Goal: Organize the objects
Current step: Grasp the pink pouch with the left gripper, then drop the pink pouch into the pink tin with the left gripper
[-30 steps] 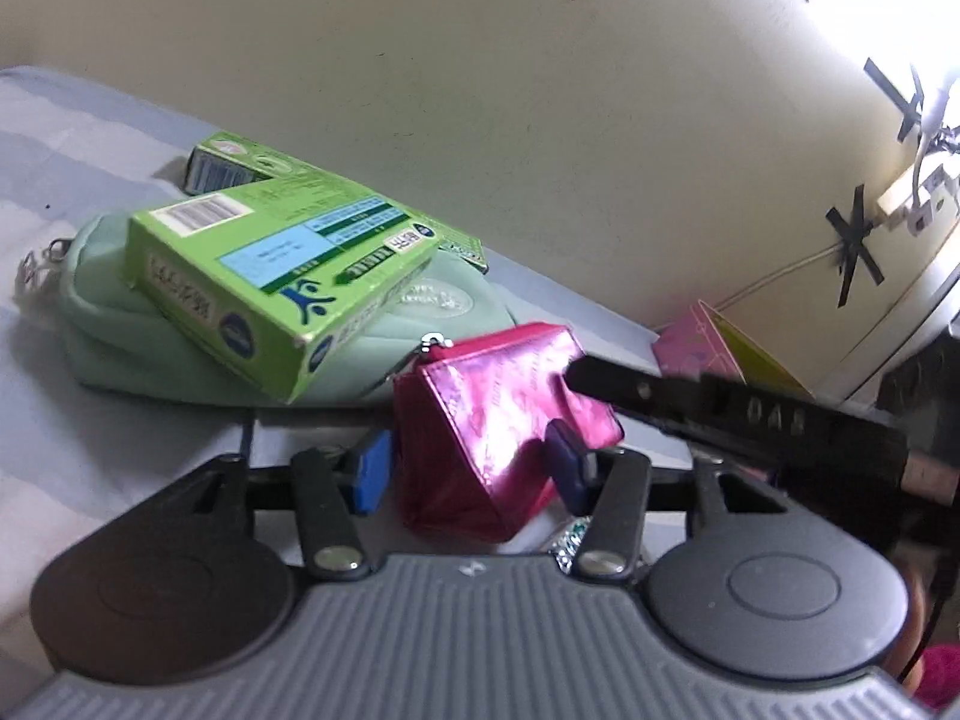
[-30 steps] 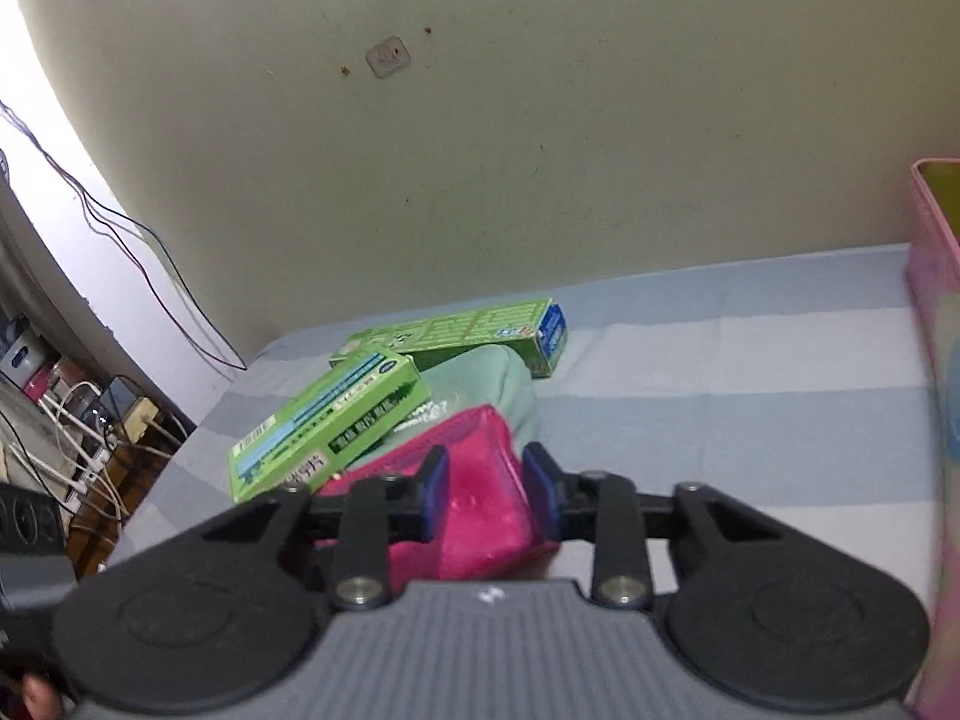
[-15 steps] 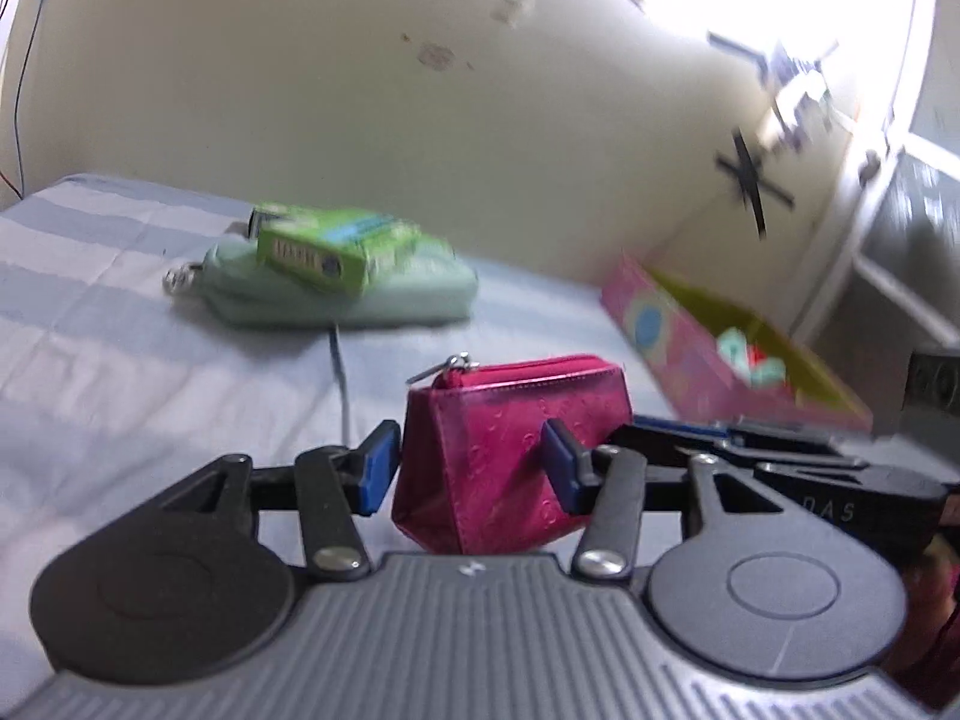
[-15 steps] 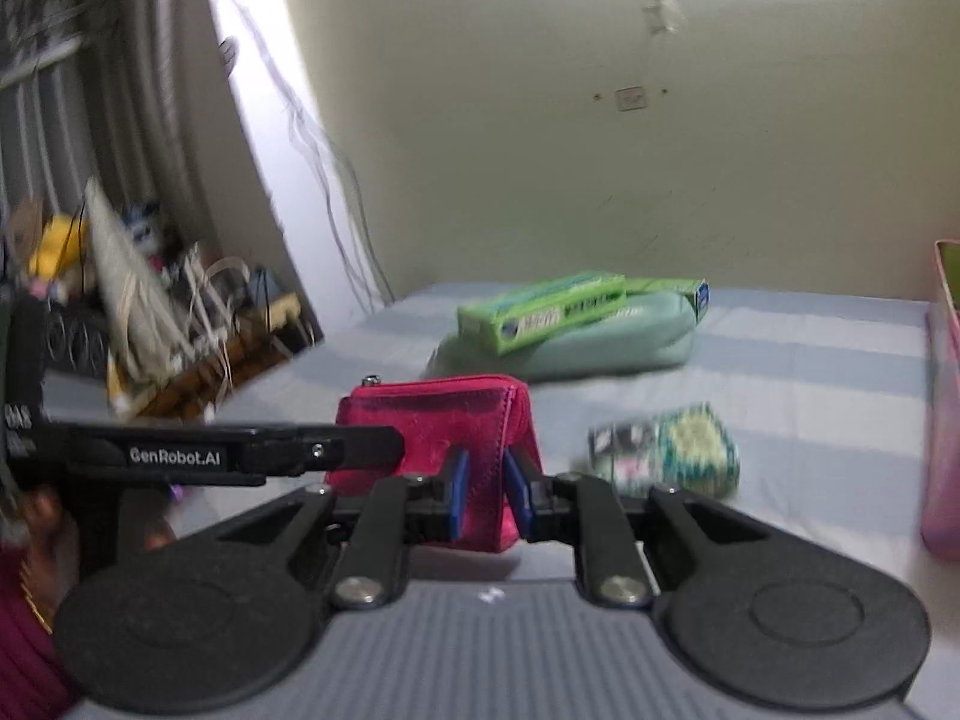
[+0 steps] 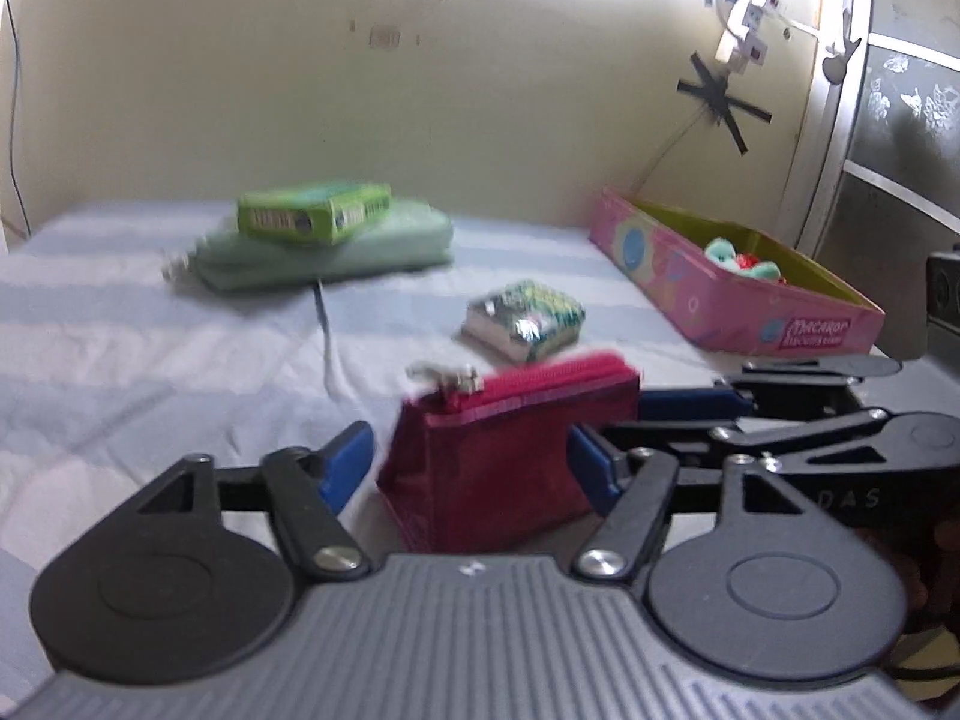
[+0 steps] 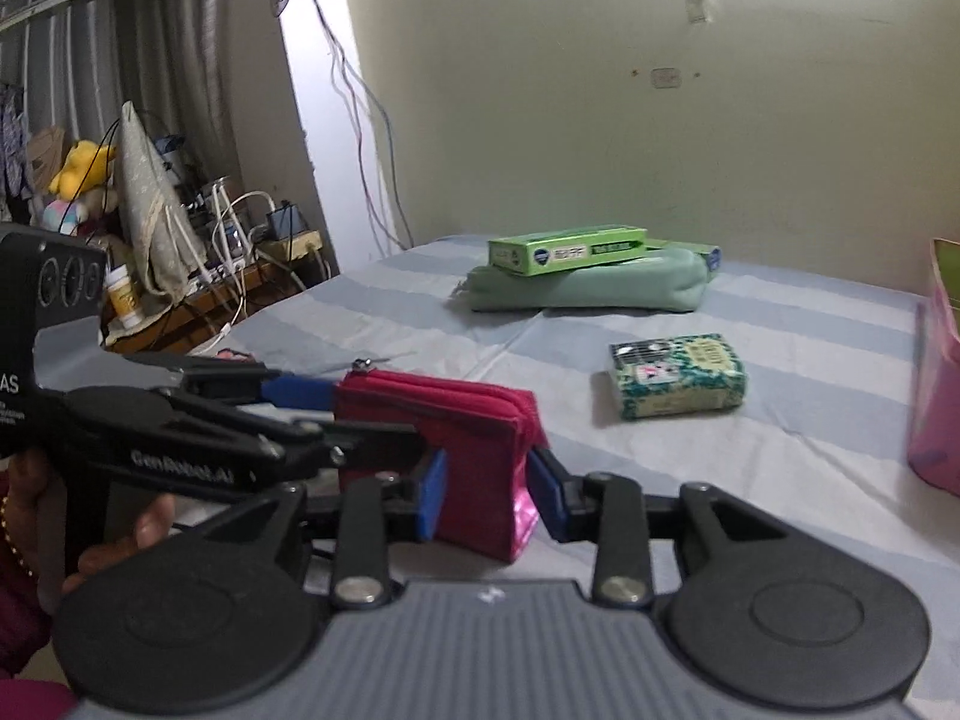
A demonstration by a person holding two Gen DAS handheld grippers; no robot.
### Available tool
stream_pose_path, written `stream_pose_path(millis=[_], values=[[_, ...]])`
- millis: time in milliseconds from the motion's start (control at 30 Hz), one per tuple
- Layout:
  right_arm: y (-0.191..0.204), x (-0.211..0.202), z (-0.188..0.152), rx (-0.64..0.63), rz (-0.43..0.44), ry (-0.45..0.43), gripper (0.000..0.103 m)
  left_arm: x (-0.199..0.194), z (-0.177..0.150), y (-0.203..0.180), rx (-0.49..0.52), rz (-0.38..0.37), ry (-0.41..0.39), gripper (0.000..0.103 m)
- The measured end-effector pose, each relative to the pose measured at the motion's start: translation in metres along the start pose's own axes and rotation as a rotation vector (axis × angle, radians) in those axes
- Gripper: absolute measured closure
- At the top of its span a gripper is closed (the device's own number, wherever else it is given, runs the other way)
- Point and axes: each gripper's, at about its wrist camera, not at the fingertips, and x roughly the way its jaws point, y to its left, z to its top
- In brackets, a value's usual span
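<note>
In the left wrist view, the left gripper (image 5: 471, 465) stands wide open around the red pouch (image 5: 510, 450), its blue pads clear of the sides. The pouch rests on the striped bedsheet (image 5: 150, 348). Farther off lie a foil packet (image 5: 525, 318), a green box (image 5: 315, 213) atop a mint pouch (image 5: 327, 252), and at far right a pink box (image 5: 738, 300).

In the right wrist view, the right gripper (image 6: 486, 495) pinches the red pouch's (image 6: 462, 438) near end between its pads.
</note>
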Motion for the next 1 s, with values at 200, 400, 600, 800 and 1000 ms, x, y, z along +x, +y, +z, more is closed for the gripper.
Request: stream_pose_path(millis=[200, 400, 600, 800, 1000], values=[[-0.012, -0.041, 0.019, -0.084, -0.158, -0.167, 0.081, 0.006, 0.047, -0.027, 0.078, -0.031, -0.059, 0.039], [-0.072, -0.102, 0.027, -0.092, -0.441, -0.296, 0.08, 0.049, 0.116, -0.118, 0.269, -0.153, -0.174, 0.038], [-0.162, -0.131, 0.026, 0.015, -0.586, -0.259, 0.08, 0.121, 0.149, -0.21, 0.36, -0.215, -0.205, 0.037], [-0.236, -0.108, 0.042, 0.09, -0.594, -0.096, 0.08, 0.193, 0.17, -0.245, 0.325, -0.188, -0.139, 0.038], [-0.263, -0.097, 0.039, 0.181, -0.631, -0.08, 0.072, 0.225, 0.169, -0.244, 0.268, -0.135, -0.055, 0.027]])
